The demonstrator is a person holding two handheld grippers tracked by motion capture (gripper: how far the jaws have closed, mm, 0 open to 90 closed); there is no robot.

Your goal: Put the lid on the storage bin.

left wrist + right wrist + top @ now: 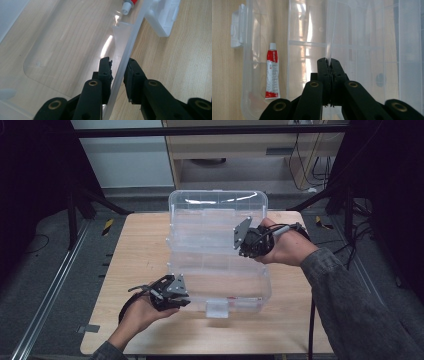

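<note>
Here, seen from above, a clear plastic storage box [220, 270] open on a wooden table [140, 250], lid [217, 215] raised at the far side.

At left, the left gripper [172, 292], held in the person's left hand [142, 312], at the box's near left corner. From its own camera, jaws narrowly parted astride the box's side wall [122, 62], 1 jaw inside, 1 outside, neither clearly pressing it. Wall running straight ahead of the jaws, toward a white latch [162, 17] ahead and to the right.

At right, the right gripper [247, 242], in the right hand [285, 247], over the box's far right part. Jaws [329, 75] closed tight on a thin clear plastic edge [331, 32] rising straight ahead of them; lid or divider, hard to tell.

A red and white tube [272, 73] inside the box, well left of the right jaws, long axis parallel to them, cap pointing ahead. Same tube [128, 5] far ahead of the left jaws. Left gripper probably nearer to it.
</note>
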